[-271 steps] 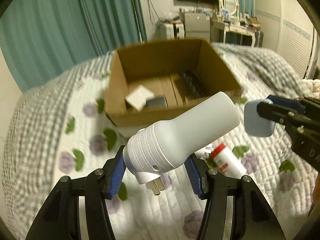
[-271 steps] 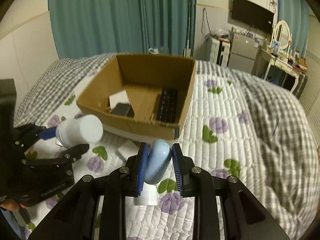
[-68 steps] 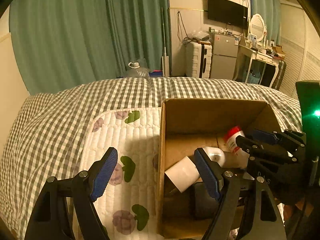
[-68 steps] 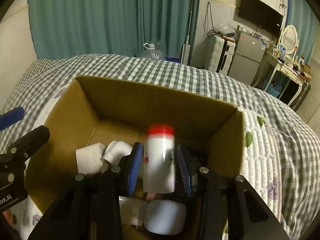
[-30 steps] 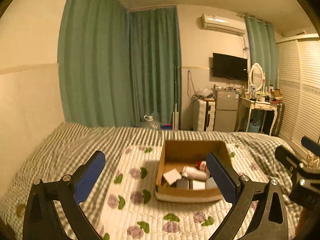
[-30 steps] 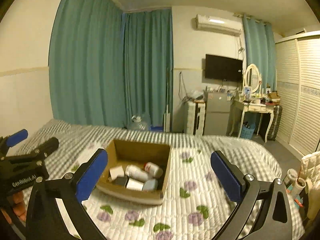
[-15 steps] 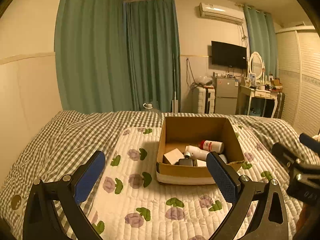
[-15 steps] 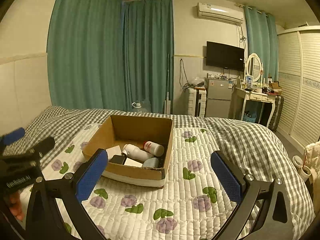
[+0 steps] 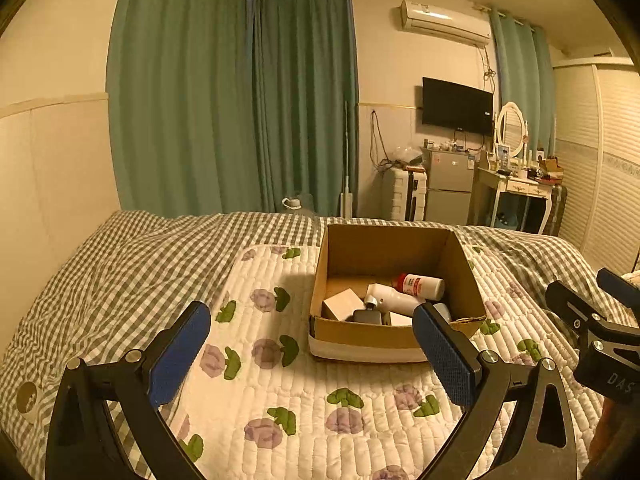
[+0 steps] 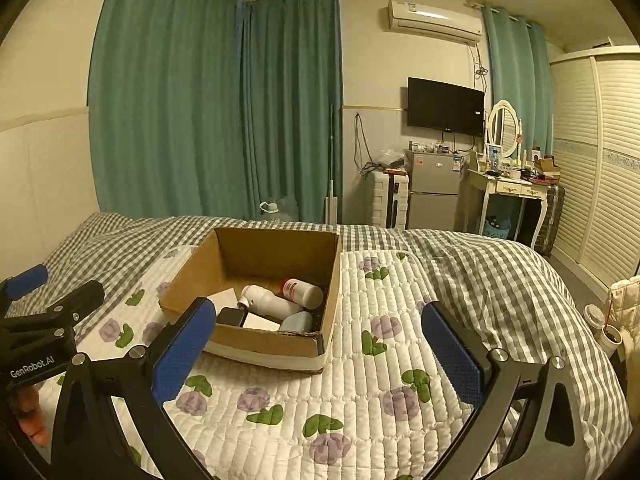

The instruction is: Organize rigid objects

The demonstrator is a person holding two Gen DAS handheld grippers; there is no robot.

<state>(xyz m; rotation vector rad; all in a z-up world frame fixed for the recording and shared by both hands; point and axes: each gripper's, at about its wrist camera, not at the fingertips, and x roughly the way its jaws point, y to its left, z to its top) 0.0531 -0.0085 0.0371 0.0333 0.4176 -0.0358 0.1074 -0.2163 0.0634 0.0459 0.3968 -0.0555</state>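
An open cardboard box (image 9: 464, 272) (image 10: 188, 276) stands on a white floral quilt (image 9: 280, 380) (image 10: 360, 380) on the bed. Inside lie a white bottle with a red cap (image 9: 420, 285) (image 10: 301, 292), a white plug-in device (image 9: 394, 302) (image 10: 268, 302), a white square box (image 9: 343, 301) (image 10: 224, 300), a dark block (image 9: 366, 316) (image 10: 231, 316) and a pale blue item (image 10: 298, 321). My left gripper (image 9: 310, 356) is open and empty, held back from the box. My right gripper (image 10: 316, 350) is open and empty, also in front of the box.
A grey checked bedspread (image 9: 132, 264) (image 10: 480, 264) covers the bed around the quilt. Green curtains (image 10: 216, 112), a small fridge (image 10: 434, 194) and a white dressing table (image 10: 508, 192) stand beyond the bed. A wardrobe (image 10: 600, 160) is on the right.
Both grippers have come a little closer to the box and lower since half a second ago. Before that they released the bottle and the plug-in device in the box and pulled far back.
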